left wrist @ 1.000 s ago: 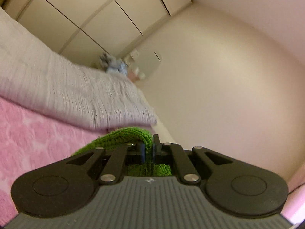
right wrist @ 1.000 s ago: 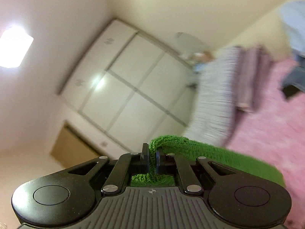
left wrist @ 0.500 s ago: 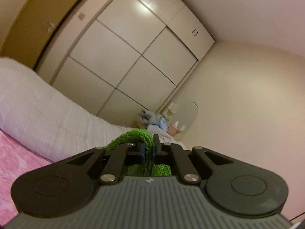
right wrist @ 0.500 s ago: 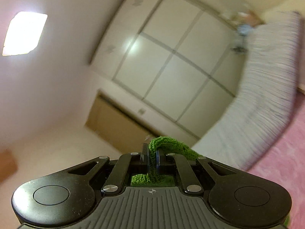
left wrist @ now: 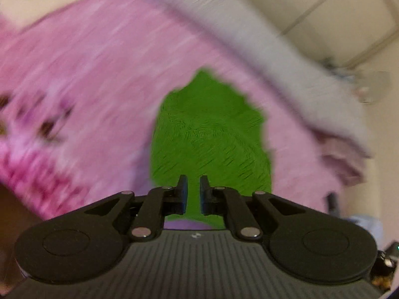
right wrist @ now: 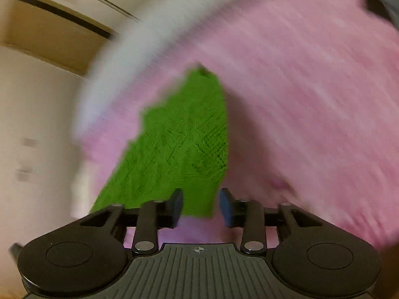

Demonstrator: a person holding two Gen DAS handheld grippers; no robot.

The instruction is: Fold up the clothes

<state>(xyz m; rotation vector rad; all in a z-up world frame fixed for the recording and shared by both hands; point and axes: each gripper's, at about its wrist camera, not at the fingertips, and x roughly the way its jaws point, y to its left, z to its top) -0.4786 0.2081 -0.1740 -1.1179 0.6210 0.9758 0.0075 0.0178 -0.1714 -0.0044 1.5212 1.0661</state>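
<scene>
A bright green knitted garment (left wrist: 209,134) lies spread on the pink fleecy blanket (left wrist: 99,87), stretching away from both grippers. My left gripper (left wrist: 193,194) points down at its near edge, jaws almost together, with the green knit pinched in the narrow gap. In the right wrist view the same garment (right wrist: 179,144) tapers to a far corner. My right gripper (right wrist: 200,206) hangs over its near edge, jaws opening. The green edge lies between the pads without touching them. Both views are blurred by motion.
The pink blanket (right wrist: 311,112) covers the bed. A grey-white striped duvet (left wrist: 286,57) is bunched along its far side, with cream wardrobe doors (left wrist: 336,12) behind. A dark bluish garment (right wrist: 384,2) lies at the blanket's far right.
Both grippers swung down from facing the wardrobe and wall to facing the bed. The green garment now lies on the blanket. The right jaws have parted and let go of the knit.
</scene>
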